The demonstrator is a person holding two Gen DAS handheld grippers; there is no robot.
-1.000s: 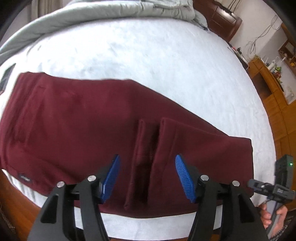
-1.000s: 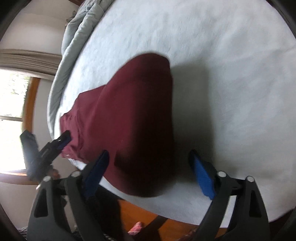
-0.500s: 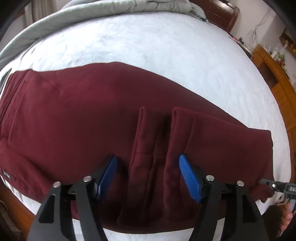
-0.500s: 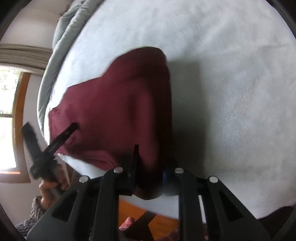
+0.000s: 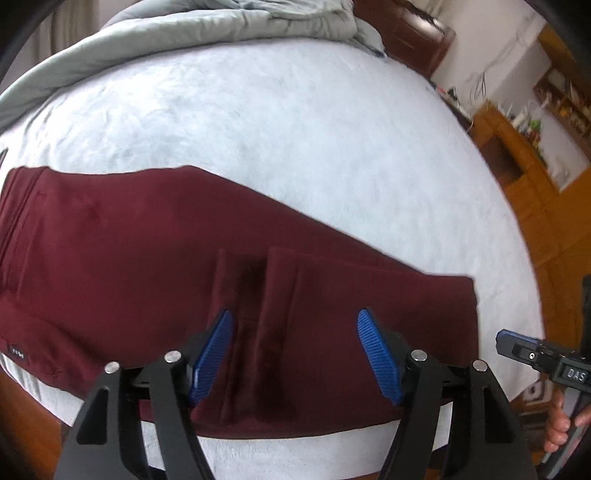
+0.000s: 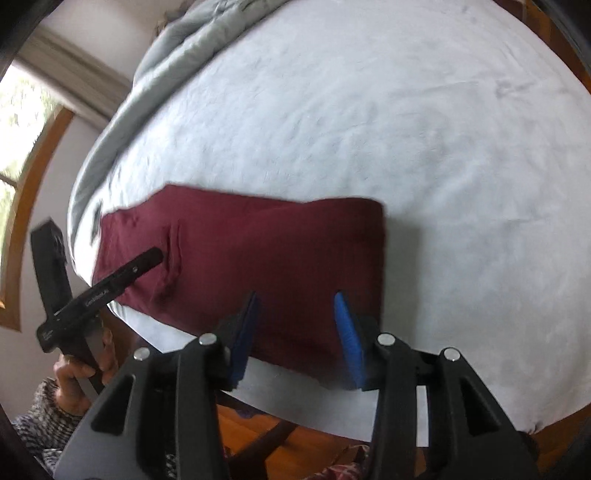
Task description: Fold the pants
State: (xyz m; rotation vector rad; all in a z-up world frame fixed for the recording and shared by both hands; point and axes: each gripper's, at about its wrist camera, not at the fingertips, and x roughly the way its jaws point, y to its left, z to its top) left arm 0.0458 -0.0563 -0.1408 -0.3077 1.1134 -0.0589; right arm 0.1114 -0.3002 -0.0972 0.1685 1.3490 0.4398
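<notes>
Neatly folded maroon pants (image 5: 155, 258), flat.

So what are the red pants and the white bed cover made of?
The pants look like thick, soft fleece knit: matte, with rounded folds. The bed cover looks like fuzzy plush, with a short nap showing brushed patches. The exact fibre of either can't be told.

One pants (image 5: 155, 266), two tongs: left tongs (image 5: 295, 354), right tongs (image 6: 295, 336); one bed (image 5: 295, 140), one duvet (image 5: 207, 26).
</notes>
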